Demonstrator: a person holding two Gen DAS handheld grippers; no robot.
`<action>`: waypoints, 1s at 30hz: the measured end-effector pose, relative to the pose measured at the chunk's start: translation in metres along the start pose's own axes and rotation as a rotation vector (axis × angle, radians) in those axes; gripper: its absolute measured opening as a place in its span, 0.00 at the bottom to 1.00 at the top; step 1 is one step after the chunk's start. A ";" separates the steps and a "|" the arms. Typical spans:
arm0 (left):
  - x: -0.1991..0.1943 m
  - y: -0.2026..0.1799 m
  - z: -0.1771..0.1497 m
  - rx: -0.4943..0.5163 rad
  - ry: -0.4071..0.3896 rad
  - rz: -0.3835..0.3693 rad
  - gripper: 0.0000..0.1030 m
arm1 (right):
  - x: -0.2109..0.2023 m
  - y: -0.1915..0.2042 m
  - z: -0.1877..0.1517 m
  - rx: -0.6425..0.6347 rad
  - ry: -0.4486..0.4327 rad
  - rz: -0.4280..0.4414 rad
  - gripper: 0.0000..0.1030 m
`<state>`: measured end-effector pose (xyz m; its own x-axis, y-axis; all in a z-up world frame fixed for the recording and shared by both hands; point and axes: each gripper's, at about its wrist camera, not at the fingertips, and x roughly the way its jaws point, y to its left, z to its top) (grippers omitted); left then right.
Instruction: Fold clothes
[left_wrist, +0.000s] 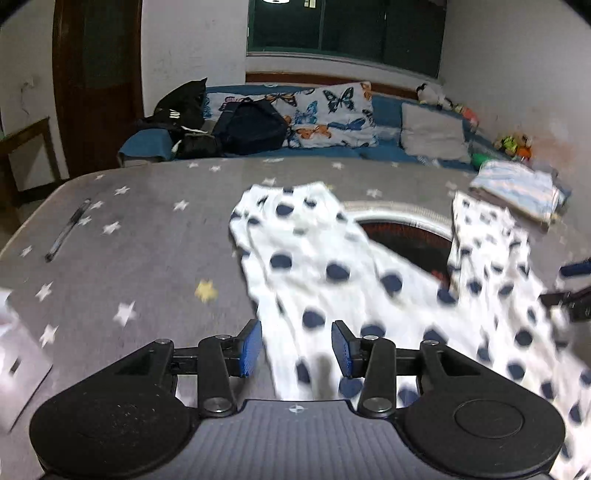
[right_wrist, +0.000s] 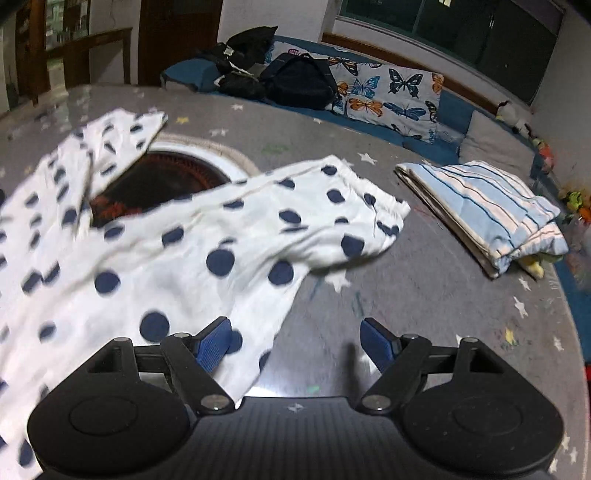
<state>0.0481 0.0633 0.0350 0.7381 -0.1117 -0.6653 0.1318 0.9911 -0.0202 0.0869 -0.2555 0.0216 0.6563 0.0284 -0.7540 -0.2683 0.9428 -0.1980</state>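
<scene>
White trousers with navy dots (left_wrist: 317, 266) lie spread on the grey star-patterned table (left_wrist: 147, 240), both legs stretching away from me. My left gripper (left_wrist: 295, 349) hovers over the near end of one leg. Its jaws stand apart, and the cloth lies beneath and between them without being pressed. In the right wrist view the dotted trousers (right_wrist: 221, 236) fill the left half, with one cuff slightly lifted and blurred. My right gripper (right_wrist: 295, 345) is wide open. The cloth's edge lies by its left finger (right_wrist: 214, 345), with bare table (right_wrist: 424, 295) under the rest.
A round dark opening (left_wrist: 402, 236) (right_wrist: 166, 177) in the table is partly covered by the trousers. A folded blue-striped cloth (left_wrist: 517, 192) (right_wrist: 480, 206) sits at the right. A pen (left_wrist: 66, 230) and white paper (left_wrist: 18, 354) lie at the left. Behind are butterfly cushions (left_wrist: 332, 110) and black bags (left_wrist: 251, 125).
</scene>
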 end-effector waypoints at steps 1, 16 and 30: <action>0.000 -0.001 -0.005 0.013 0.008 0.015 0.42 | -0.001 0.001 -0.003 -0.007 -0.005 -0.011 0.77; -0.030 0.015 -0.038 -0.014 0.010 0.103 0.42 | -0.036 -0.017 -0.041 0.014 0.010 -0.130 0.81; -0.068 -0.050 -0.059 0.183 -0.037 -0.111 0.42 | -0.097 0.062 -0.048 -0.146 -0.106 0.185 0.85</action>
<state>-0.0478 0.0256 0.0377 0.7360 -0.2253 -0.6383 0.3293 0.9431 0.0468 -0.0271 -0.2160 0.0531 0.6548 0.2381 -0.7173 -0.4845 0.8607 -0.1566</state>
